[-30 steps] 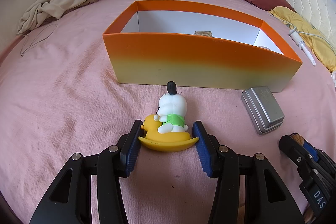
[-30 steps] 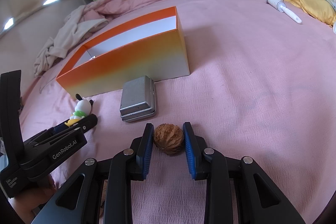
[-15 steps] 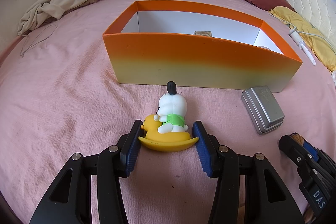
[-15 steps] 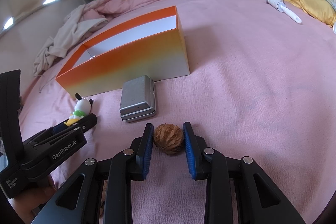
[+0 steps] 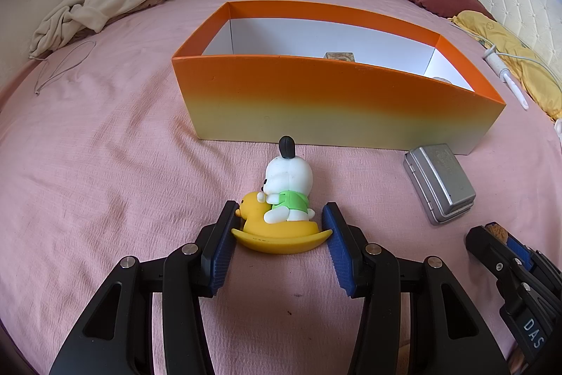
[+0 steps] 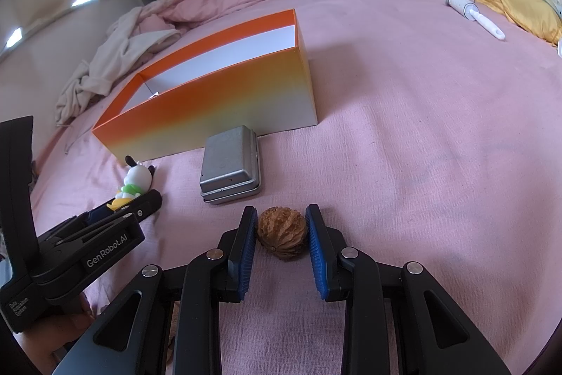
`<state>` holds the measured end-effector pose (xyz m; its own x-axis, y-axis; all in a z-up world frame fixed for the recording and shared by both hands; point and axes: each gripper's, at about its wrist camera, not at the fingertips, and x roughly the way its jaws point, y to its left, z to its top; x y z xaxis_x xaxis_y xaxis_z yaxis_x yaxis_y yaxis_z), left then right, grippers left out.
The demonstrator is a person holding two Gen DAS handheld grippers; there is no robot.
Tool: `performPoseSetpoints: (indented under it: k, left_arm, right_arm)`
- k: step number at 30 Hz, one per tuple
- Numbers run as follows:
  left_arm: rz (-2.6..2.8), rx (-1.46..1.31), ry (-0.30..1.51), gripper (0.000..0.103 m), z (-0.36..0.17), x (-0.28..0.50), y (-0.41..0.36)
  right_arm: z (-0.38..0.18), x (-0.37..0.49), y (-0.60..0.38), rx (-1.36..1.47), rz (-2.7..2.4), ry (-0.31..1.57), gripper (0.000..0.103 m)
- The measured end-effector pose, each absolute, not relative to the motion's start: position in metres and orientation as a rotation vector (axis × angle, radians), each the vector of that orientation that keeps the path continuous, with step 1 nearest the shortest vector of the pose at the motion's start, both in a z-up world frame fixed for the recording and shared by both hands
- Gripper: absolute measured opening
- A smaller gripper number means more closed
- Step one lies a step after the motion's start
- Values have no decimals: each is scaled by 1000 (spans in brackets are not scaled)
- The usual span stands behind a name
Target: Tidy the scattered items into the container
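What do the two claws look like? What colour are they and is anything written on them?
Both claws are black plastic with triangle cut-outs, silver round bolts and ribbed blue pads. The left claw shows white "GenRobot.AI" lettering on its side in the right view. The right claw shows white letters "DAS" in the left view. No cables show.

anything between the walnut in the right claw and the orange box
Yes: the grey metal tin lies on the bed between the walnut and the orange box near wall. The right claw must lift over it.

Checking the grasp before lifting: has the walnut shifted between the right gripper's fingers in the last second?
No. The walnut sits at the same spot below the metal tin, between the right gripper pads.
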<state>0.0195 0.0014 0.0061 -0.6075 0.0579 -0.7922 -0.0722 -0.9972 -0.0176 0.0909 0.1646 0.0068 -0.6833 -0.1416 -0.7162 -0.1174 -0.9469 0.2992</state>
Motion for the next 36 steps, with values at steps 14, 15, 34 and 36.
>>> performPoseSetpoints:
  k: [14, 15, 34, 36]
  left_arm:
    - [2755, -1346, 15, 50, 7, 21, 1]
    - [2755, -1346, 15, 50, 7, 22, 1]
    - [2812, -1336, -154, 49, 25, 33, -21]
    - [2835, -1313, -96, 49, 32, 33, -21]
  right_arm:
    - [8, 90, 164, 1258, -2823, -500, 27]
    - [9, 90, 162, 1264, -2830, -472, 27]
    - [27, 93, 167, 1157, -2882, -485, 27]
    - [32, 92, 167, 1139, -2887, -495, 27]
